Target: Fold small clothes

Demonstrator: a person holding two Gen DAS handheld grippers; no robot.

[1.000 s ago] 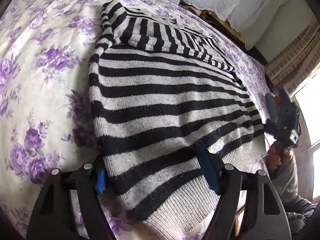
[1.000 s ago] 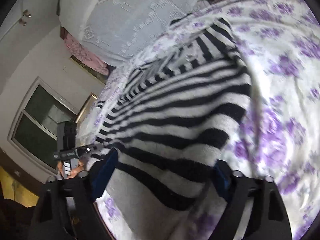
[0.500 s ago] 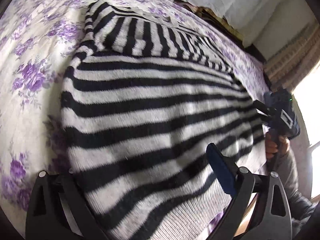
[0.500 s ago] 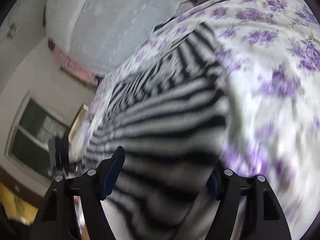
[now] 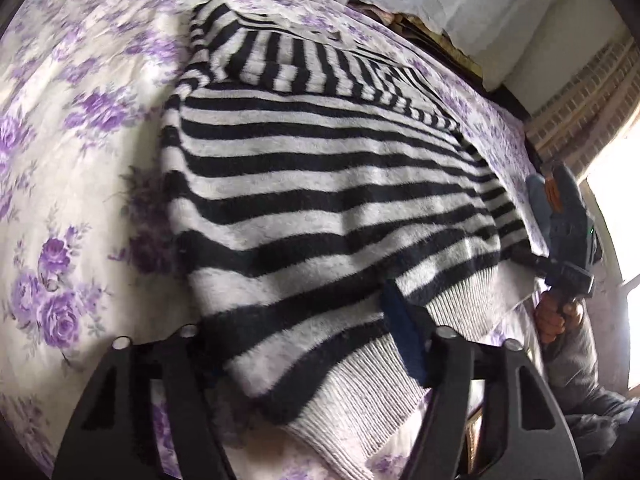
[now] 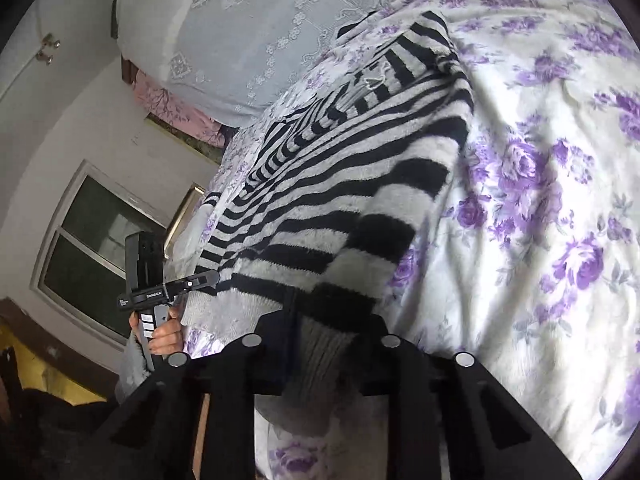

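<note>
A: Nearest the left wrist camera, what sits between the fingers?

B: The ribbed grey hem of the striped sweater. The left gripper has its jaws closing over that hem corner; the blue pad on the right finger lies against the knit, the other pad is hidden under the fabric, so I cannot tell if it is pinched yet.

A: And the other one?

B: The right gripper has its jaws closing too, and here the grey hem is bunched tight between the fingers, so it grips the sweater.

A: Any containers?

B: None that I can see; the sweater simply lies flat on the floral bedsheet, hem nearest, collar farthest.

A: What differs from a second ago?

B: Both sets of jaws stood wide then, straddling the hem. Now the right pair has narrowed a lot, and the hem has lifted and wrinkled at both corners.

A: What does one view give that the other lacks?

B: The left camera shows the right gripper from outside, at the sweater's far hem corner, with a hand on its handle. The right camera shows a window and a white lace cover beyond the collar.
</note>
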